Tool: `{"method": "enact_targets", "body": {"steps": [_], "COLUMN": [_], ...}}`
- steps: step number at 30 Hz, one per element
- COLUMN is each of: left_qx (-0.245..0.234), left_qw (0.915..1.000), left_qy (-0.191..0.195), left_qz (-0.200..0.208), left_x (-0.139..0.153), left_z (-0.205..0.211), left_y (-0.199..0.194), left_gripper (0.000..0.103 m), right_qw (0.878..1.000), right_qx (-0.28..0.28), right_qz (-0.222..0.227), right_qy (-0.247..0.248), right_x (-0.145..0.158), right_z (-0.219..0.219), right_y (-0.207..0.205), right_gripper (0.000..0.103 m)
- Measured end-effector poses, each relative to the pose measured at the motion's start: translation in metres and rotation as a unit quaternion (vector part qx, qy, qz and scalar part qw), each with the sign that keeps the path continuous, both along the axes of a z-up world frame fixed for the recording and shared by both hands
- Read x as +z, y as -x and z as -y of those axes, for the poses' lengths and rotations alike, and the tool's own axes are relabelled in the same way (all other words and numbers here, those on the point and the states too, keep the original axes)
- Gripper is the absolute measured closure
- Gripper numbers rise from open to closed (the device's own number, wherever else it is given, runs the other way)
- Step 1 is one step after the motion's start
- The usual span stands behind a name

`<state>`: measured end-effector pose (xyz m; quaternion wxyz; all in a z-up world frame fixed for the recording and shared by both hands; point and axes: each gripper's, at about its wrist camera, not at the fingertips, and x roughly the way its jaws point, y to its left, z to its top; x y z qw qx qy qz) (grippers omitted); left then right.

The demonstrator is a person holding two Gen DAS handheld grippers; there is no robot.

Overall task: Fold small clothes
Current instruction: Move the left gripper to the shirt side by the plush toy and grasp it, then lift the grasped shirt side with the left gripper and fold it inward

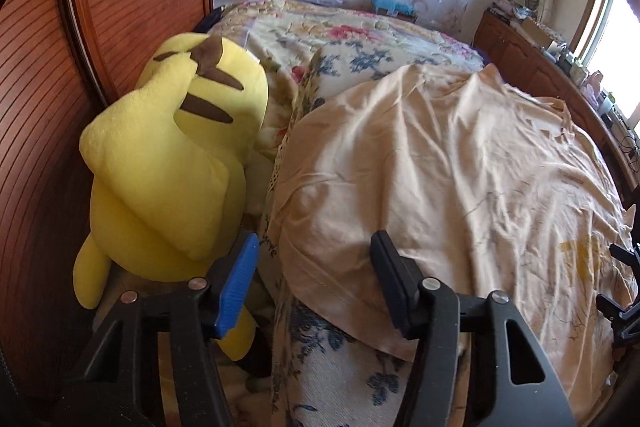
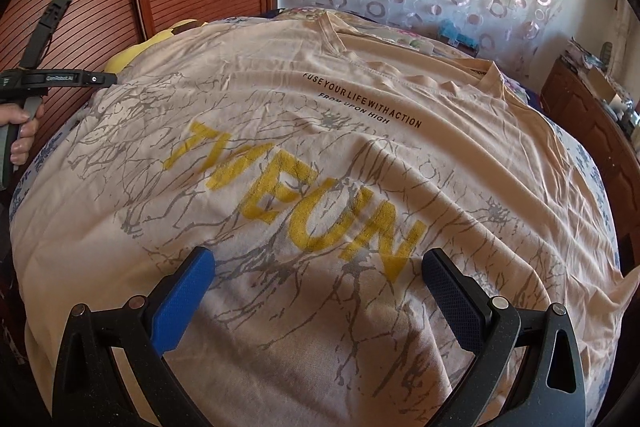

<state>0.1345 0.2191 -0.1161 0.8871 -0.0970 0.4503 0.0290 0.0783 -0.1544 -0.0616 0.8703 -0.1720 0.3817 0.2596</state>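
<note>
A peach T-shirt (image 2: 320,155) with yellow letters and a grey crack print lies spread face up on the bed. My right gripper (image 2: 320,259) hangs open just over the shirt's lower front, its pads apart with only flat cloth below them. In the left wrist view the shirt's (image 1: 440,167) left side drapes over the bed edge. My left gripper (image 1: 316,243) straddles that edge, its blue pad (image 1: 236,287) off the cloth and its black pad (image 1: 392,279) on top of it, with a clear gap between them. A hand (image 2: 20,135) holds the left gripper's handle.
A big yellow plush toy (image 1: 172,167) lies between the bed and a slatted wooden panel (image 1: 40,107) on the left. A floral quilt (image 1: 340,39) is bunched at the far end. A wooden cabinet (image 1: 520,47) with clutter stands by the window at the right.
</note>
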Motion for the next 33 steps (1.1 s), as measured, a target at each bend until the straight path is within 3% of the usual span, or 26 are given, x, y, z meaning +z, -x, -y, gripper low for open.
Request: {"method": "enact_targets", "body": {"steps": [2, 4, 8, 9, 11, 19, 27, 30, 33], "left_qx": [-0.006, -0.016, -0.029, -0.026, -0.027, -0.045, -0.14, -0.164, -0.177], "left_qw": [0.9995, 0.9992, 0.9995, 0.9994, 0.999, 0.9967, 0.9852, 0.9786, 0.9732], "left_qy": [0.029, 0.038, -0.01, -0.023, -0.037, -0.049, -0.044, -0.064, -0.072], "left_qz": [-0.004, -0.003, -0.003, -0.002, -0.002, 0.046, 0.089, 0.107, 0.127], "left_x": [-0.001, 0.0, 0.005, 0.007, 0.011, 0.053, 0.107, 0.125, 0.135], "left_z": [-0.006, -0.005, 0.006, 0.007, 0.006, 0.022, 0.105, 0.136, 0.151], "left_y": [-0.001, -0.001, 0.0, 0.0, 0.0, 0.002, -0.013, -0.012, -0.007], "left_gripper": [0.053, 0.067, 0.08, 0.092, 0.098, 0.099, 0.099, 0.098, 0.07], "right_qw": [1.0, 1.0, 1.0, 1.0, 1.0, 1.0, 1.0, 1.0, 1.0], "right_qx": [0.0, 0.0, 0.0, 0.0, 0.0, 0.0, 0.0, 0.0, 0.0], "right_qz": [0.001, 0.001, 0.002, 0.002, 0.002, 0.002, 0.001, 0.001, 0.001], "right_qy": [0.001, 0.001, 0.002, 0.002, 0.002, 0.003, 0.003, 0.003, 0.004], "right_x": [0.0, -0.001, -0.001, -0.001, -0.001, -0.002, -0.002, -0.002, -0.002], "right_z": [0.0, 0.001, 0.002, 0.002, 0.001, 0.001, 0.002, 0.001, 0.002], "right_y": [-0.001, 0.0, 0.0, 0.0, 0.0, 0.001, 0.001, 0.001, 0.001], "right_gripper": [0.0, 0.0, 0.0, 0.0, 0.0, 0.0, 0.0, 0.0, 0.0]}}
